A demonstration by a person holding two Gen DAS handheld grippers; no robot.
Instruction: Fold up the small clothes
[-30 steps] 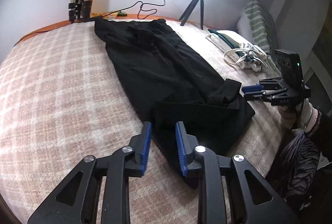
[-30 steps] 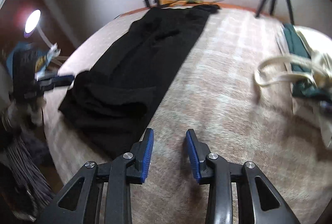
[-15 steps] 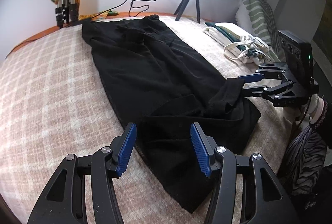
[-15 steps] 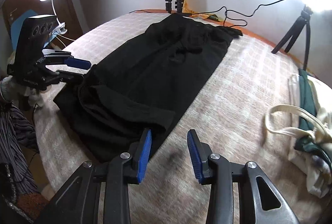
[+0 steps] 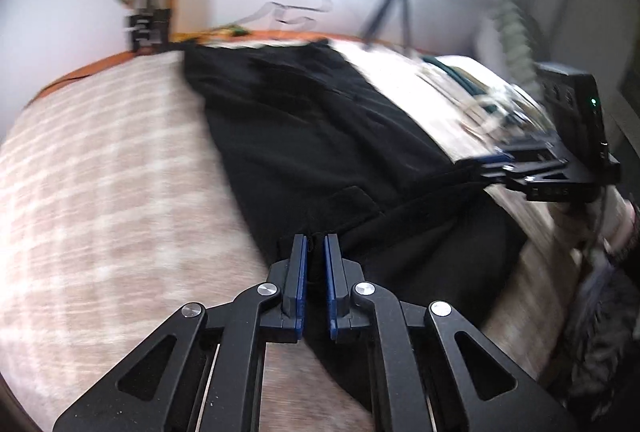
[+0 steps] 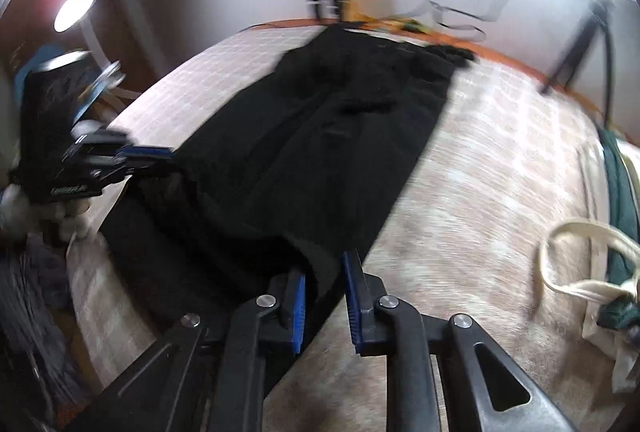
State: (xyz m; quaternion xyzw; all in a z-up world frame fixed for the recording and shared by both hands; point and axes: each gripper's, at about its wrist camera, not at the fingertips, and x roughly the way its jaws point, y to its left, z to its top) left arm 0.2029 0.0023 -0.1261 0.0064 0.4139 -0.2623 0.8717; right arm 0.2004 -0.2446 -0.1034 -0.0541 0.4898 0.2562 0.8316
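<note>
A long black garment (image 5: 320, 136) lies stretched across the checked bedspread (image 5: 100, 192), its near end folded over itself. My left gripper (image 5: 315, 248) is shut on the near left hem of the garment. My right gripper (image 6: 326, 272) has its jaws around the near right hem of the garment (image 6: 320, 152), a fold of cloth between the blue pads, and looks closed on it. Each gripper shows in the other's view, the right one (image 5: 492, 162) and the left one (image 6: 148, 152), pinching the cloth. Both views are blurred by motion.
A ring light on a tripod (image 5: 396, 4) stands at the far edge of the bed. A pile of white and green cloth with straps (image 6: 600, 232) lies at the right. A lamp (image 6: 76, 8) glows at the far left. Striped fabric (image 5: 600, 304) hangs by the near edge.
Both grippers were open half a second ago. Each has moved onto a near corner of the garment and closed on the cloth.
</note>
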